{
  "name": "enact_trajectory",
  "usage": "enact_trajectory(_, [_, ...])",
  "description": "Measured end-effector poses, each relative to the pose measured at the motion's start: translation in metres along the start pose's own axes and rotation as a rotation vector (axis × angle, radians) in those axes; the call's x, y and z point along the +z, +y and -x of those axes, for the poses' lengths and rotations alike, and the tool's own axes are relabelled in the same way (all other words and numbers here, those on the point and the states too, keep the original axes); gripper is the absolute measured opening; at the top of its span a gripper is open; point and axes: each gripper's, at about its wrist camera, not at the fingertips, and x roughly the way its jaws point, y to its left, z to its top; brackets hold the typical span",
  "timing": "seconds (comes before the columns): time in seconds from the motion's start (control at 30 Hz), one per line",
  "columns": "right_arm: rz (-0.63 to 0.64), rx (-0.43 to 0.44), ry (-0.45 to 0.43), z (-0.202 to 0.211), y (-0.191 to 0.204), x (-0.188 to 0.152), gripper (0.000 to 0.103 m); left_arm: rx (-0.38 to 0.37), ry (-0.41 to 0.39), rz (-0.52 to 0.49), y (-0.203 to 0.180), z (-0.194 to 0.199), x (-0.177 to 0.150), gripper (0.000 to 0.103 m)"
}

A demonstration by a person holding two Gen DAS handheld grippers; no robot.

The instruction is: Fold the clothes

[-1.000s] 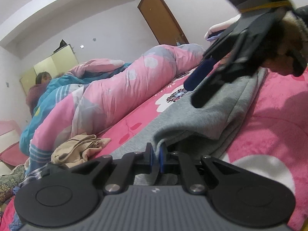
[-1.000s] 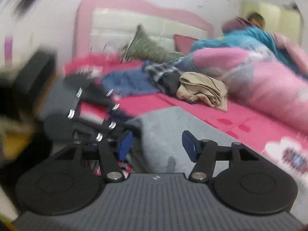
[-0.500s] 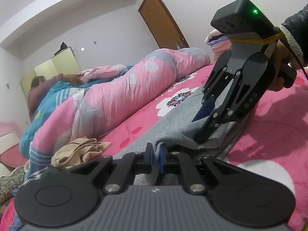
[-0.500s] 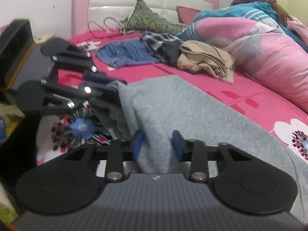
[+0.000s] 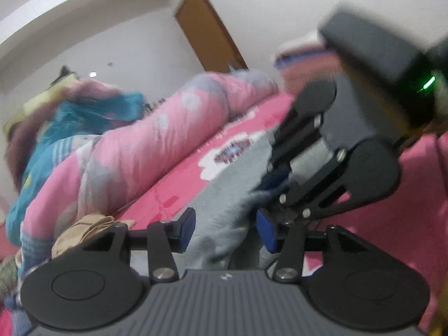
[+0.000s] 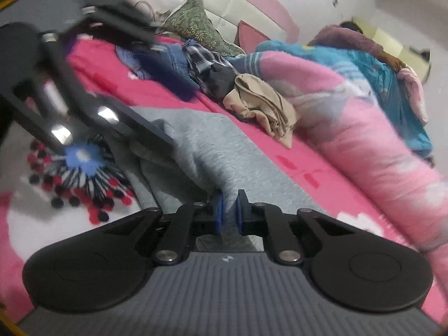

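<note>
A grey garment (image 5: 224, 196) lies along the pink flowered bedsheet (image 5: 173, 193). My left gripper (image 5: 226, 231) is low over its near end. Its jaws are opening, with a raised grey fold between the blue pads and clear of both. The right gripper (image 5: 268, 193) reaches in from the upper right, with its tips down on the same cloth close ahead. In the right wrist view the right gripper (image 6: 229, 215) is closing, and its pads pinch a ridge of the grey garment (image 6: 224, 151). The left gripper (image 6: 156, 131) shows there as a blurred black frame at the upper left.
A rolled pink duvet (image 6: 364, 140) runs along the far side, with a person (image 6: 350, 28) lying beyond it. A beige garment (image 6: 266, 106), dark clothes, plaid cloth (image 6: 201, 56) and jeans are piled near a green cushion (image 6: 196, 22) and the headboard. A brown door (image 5: 210, 36) stands in the far wall.
The left jaws, pinched on a grey fold before, have spread apart and let it go. The right jaws have closed on the grey cloth, and that gripper has dropped closer to the left one.
</note>
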Motion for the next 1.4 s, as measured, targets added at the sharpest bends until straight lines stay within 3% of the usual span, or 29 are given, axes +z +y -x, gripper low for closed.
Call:
enact_trajectory(0.03, [0.006,-0.009,-0.005,0.001,0.001,-0.001,0.008,0.007,0.023,-0.02,-0.002,-0.009,0.0,0.042])
enact_trajectory(0.07, [0.005,-0.015,-0.012,0.003,0.001,-0.002,0.008,0.028,0.038,-0.033,-0.004,-0.017,-0.001,0.023])
enact_trajectory(0.17, [0.001,-0.023,-0.033,0.007,0.0,-0.005,0.008,0.05,0.028,-0.022,-0.004,-0.025,-0.001,0.012])
enact_trajectory(0.37, [-0.07,0.029,-0.051,0.011,-0.009,-0.017,0.02,0.07,-0.007,0.013,0.002,-0.024,0.001,0.011])
enact_trajectory(0.53, [-0.151,0.087,-0.051,0.012,-0.016,-0.027,0.042,0.068,-0.018,0.024,0.006,-0.025,0.002,0.011])
enact_trajectory(0.6, [-0.153,0.059,-0.04,0.012,-0.015,-0.03,0.039,0.063,-0.025,0.027,0.006,-0.022,0.002,0.01])
enact_trajectory(0.63, [-0.15,0.031,-0.034,0.012,-0.014,-0.031,0.025,0.062,-0.028,0.025,0.005,-0.021,0.001,0.01])
enact_trajectory(0.67, [-0.149,0.003,-0.03,0.011,-0.013,-0.032,0.019,0.065,-0.034,0.019,0.003,-0.019,0.0,0.01])
enact_trajectory(0.77, [-0.197,-0.078,-0.045,0.016,-0.011,-0.031,0.015,0.059,-0.038,-0.009,-0.004,-0.014,-0.006,0.01])
enact_trajectory(0.93, [0.079,-0.283,0.066,-0.001,0.038,-0.032,0.015,0.048,-0.026,-0.075,-0.019,-0.009,-0.018,0.009])
enact_trajectory(1.07, [0.21,-0.381,0.143,-0.015,0.06,-0.039,0.021,0.04,0.0,-0.13,-0.033,-0.013,-0.032,0.009])
enact_trajectory(1.17, [0.256,-0.38,0.127,0.001,0.065,-0.043,0.029,0.045,-0.011,-0.146,-0.037,-0.013,-0.035,0.009])
enact_trajectory(1.27, [0.265,-0.314,0.077,0.028,0.061,-0.045,0.048,0.041,-0.02,-0.131,-0.035,-0.01,-0.037,0.009])
enact_trajectory(1.33, [0.237,-0.258,0.043,0.046,0.056,-0.043,0.051,0.044,-0.017,-0.127,-0.035,-0.01,-0.038,0.009])
enact_trajectory(1.4, [0.242,-0.274,0.056,0.055,0.053,-0.044,0.052,0.045,-0.013,-0.127,-0.036,-0.009,-0.038,0.009])
